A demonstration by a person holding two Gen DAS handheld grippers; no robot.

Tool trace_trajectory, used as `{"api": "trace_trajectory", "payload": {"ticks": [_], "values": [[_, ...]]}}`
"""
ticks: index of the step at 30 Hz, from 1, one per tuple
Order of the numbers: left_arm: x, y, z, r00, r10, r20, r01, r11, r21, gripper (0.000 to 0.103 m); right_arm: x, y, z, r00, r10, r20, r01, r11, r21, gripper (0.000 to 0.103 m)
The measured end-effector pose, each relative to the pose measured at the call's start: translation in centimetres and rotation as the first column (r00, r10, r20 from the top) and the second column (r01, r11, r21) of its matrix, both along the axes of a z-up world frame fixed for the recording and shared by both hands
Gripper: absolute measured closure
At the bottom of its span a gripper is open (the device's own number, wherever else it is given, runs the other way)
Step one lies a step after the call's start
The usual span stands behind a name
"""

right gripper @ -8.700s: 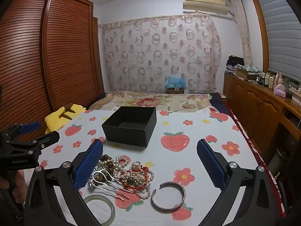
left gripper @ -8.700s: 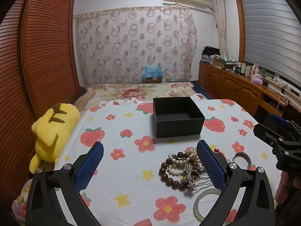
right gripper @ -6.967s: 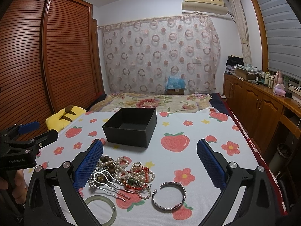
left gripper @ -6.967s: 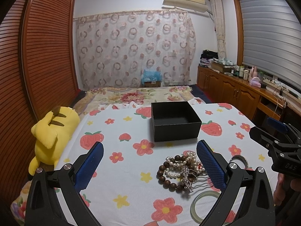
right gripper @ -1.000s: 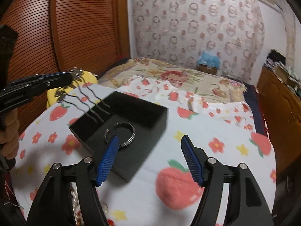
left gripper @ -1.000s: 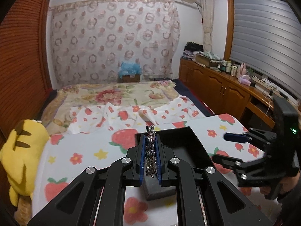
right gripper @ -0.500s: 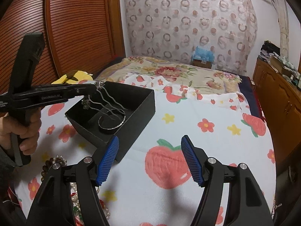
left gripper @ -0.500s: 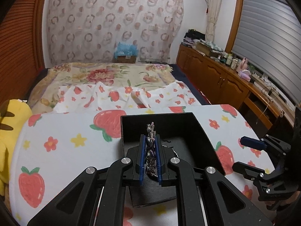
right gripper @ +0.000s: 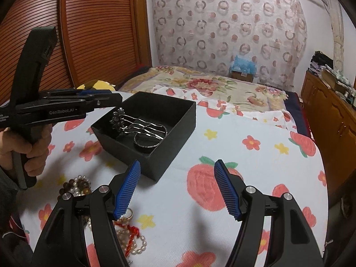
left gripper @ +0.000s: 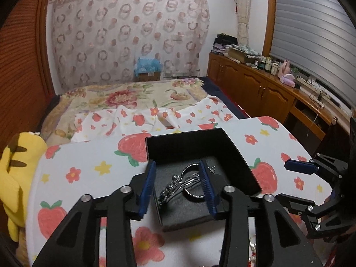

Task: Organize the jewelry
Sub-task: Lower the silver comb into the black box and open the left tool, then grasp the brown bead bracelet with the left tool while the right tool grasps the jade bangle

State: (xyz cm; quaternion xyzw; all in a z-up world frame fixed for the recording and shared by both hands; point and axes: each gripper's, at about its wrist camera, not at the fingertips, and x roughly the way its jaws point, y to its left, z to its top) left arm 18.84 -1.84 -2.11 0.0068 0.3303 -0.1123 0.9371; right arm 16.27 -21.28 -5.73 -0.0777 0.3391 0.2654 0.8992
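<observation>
1. The left gripper hangs over the near edge of the black box, its fingers spread apart and holding nothing. The silver hair comb lies inside the box, ornate end propped against the left wall and prongs resting across the silver bangle on the box floor.

2. The right gripper hovers above the strawberry-print cloth on the counter, just short of the box, fingers wide open and empty.

3. Still to be sorted: a tangle beside the right gripper's left finger, made up of a pearl strand, a brown bead bracelet, a piece with red thread and a gold ring.

4. Handling, as I judge it: the beaded strands are light, limp and smooth, so they will sag and swing, and may drag neighbours along where they are knotted together. A pinch across a bunched part of one strand, not a single bead, should hold best.

5. The ring is small, hard and slippery; gripping across its band from both sides looks safer than trying to scoop it off the soft cloth.
</observation>
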Motion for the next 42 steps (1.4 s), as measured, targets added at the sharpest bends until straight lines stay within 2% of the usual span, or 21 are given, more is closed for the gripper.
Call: {"api": "trace_trajectory", "payload": {"ticks": [8,16,18,24,32,39,42], "values": [[-1.9,0.6,0.5,1.000,-0.012,0.019,0.012,1.000,-0.003,0.060,-1.6,0.2,0.8,1.000,0.012,0.015,-0.013,1.000,0.012,0.032],[-4.8,2.3,-0.7,1.000,0.019,-0.008,-0.019,1.000,0.009,0.058,-4.0,-0.1,0.8,1.000,0.023,0.018,-0.024,0.999,0.034,0.032],[-5.9,2.5,-1.1,1.000,0.020,-0.013,-0.019,1.000,0.024,0.052,-4.7,-0.2,0.5,1.000,0.027,0.013,-0.027,0.999,0.037,0.032],[-8.8,2.2,-2.6,1.000,-0.003,-0.031,0.005,0.998,0.059,0.042,-6.8,-0.7,-0.5,0.999,0.032,-0.008,-0.032,0.999,0.031,0.032],[-11.2,1.4,-4.4,0.996,-0.033,-0.078,0.039,0.996,0.080,0.042,-9.2,-1.2,-1.7,0.998,0.039,-0.042,-0.038,0.999,0.022,0.034],[-12.8,1.6,-5.1,0.993,-0.037,-0.111,0.045,0.996,0.071,0.042,-11.5,0.5,-2.6,0.992,0.099,-0.083,-0.096,0.995,0.040,0.036],[-13.2,1.6,-5.1,0.993,-0.034,-0.115,0.042,0.997,0.067,0.039,-12.3,1.9,-2.9,0.985,0.142,-0.098,-0.139,0.990,0.039,0.042]]}}
